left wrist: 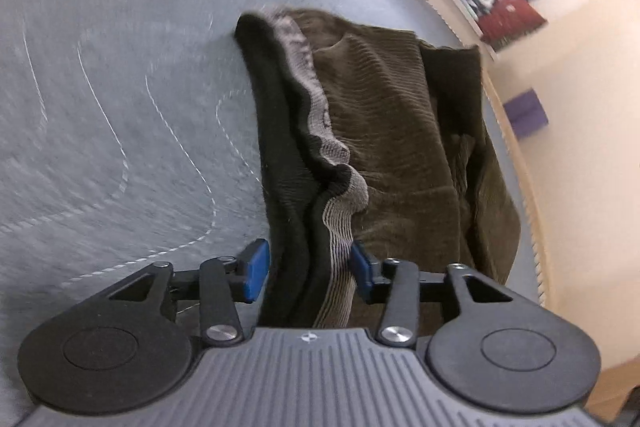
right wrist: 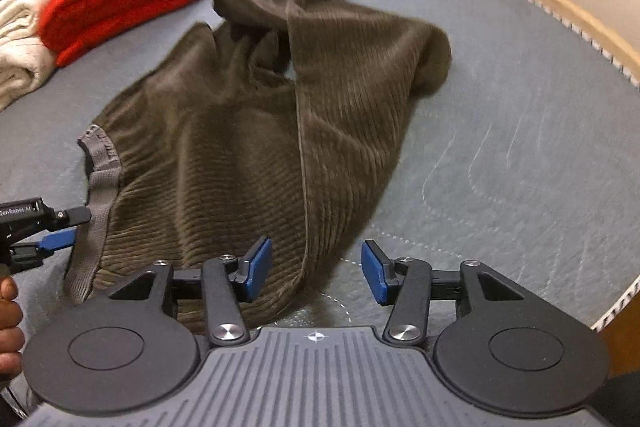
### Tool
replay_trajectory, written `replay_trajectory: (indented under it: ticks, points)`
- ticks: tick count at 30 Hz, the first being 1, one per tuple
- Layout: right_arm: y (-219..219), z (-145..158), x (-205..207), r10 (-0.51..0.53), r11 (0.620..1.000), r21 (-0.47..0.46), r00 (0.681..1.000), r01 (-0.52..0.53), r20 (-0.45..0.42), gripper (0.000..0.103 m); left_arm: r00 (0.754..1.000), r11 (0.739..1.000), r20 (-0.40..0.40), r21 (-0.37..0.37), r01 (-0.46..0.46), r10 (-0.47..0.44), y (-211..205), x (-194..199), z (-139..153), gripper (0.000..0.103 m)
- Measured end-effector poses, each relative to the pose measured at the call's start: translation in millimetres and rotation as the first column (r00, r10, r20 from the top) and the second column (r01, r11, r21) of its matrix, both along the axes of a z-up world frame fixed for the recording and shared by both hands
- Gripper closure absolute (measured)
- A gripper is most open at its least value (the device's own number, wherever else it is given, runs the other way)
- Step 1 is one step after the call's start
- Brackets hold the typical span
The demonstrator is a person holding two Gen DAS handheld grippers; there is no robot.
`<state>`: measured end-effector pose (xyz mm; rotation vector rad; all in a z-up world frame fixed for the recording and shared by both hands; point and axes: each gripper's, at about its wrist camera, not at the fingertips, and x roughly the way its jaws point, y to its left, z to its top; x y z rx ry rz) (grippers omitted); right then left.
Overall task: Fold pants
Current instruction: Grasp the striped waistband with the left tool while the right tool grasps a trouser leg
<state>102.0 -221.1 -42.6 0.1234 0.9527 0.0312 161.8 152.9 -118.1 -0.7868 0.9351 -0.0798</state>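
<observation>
Dark olive corduroy pants (right wrist: 248, 115) lie crumpled on the grey quilted surface (right wrist: 500, 115), legs bunched at the far end. The grey elastic waistband (left wrist: 340, 167) runs toward the left gripper (left wrist: 310, 269), whose blue pads (left wrist: 256, 269) stand on both sides of the waistband fold, apart. From the right wrist view the left gripper (right wrist: 60, 227) sits at the waistband (right wrist: 100, 195) on the left. The right gripper (right wrist: 316, 269) is open, with the pants' near edge lying between its pads.
A folded red garment (right wrist: 120, 3) and cream and teal clothes (right wrist: 24, 39) are stacked at the far left. The surface's pale zigzag-trimmed edge (right wrist: 560, 7) curves along the right. A purple block (left wrist: 526, 113) sits on the floor beyond the edge.
</observation>
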Motion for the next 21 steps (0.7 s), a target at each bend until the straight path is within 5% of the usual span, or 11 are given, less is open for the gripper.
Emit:
replay_trajectory:
  ticks: [3,7,8,9,11,13,16,21]
  points:
    - [4.7,-15.9,17.2,-0.033,0.999,0.016,0.997,0.034,-0.066,0.050,1.000,0.999,0.029,-0.031,-0.005,0.006,-5.8,9.8,-1.3,0.044]
    - [11.2,-35.6,33.8,-0.123,0.992,-0.049,0.985,0.118,-0.118,0.050,0.998,0.998,0.046,0.048,0.033,-0.035,-24.1,23.9,4.3,0.042]
    - [11.9,-38.6,36.2,-0.141,0.989,-0.068,0.983,0.134,-0.121,0.052,0.997,0.994,0.045,0.092,0.052,-0.056,-29.4,28.9,5.5,0.050]
    - [10.9,-40.7,37.2,-0.160,0.985,-0.080,0.980,0.151,-0.121,0.056,0.997,0.988,0.037,0.142,0.062,-0.068,-31.4,31.6,8.2,0.074]
    - [8.4,-40.8,36.7,-0.195,0.979,-0.076,0.974,0.188,-0.111,0.081,0.995,0.978,0.038,0.188,0.087,-0.096,-29.4,33.0,12.1,0.081]
    - [9.0,-36.6,34.2,-0.207,0.978,-0.042,0.974,0.204,-0.088,0.094,0.989,0.969,0.095,0.228,0.091,-0.116,-24.6,26.5,26.3,0.084]
    - [26.5,-22.8,27.7,-0.145,0.989,-0.039,0.989,0.144,-0.013,0.095,0.986,0.964,0.145,0.262,0.046,-0.087,-0.3,14.5,51.7,0.086]
    - [104.4,6.5,-0.5,0.141,0.989,-0.071,0.984,-0.134,0.112,0.096,0.979,0.941,0.202,0.335,-0.049,-0.021,76.8,-11.7,102.9,0.087]
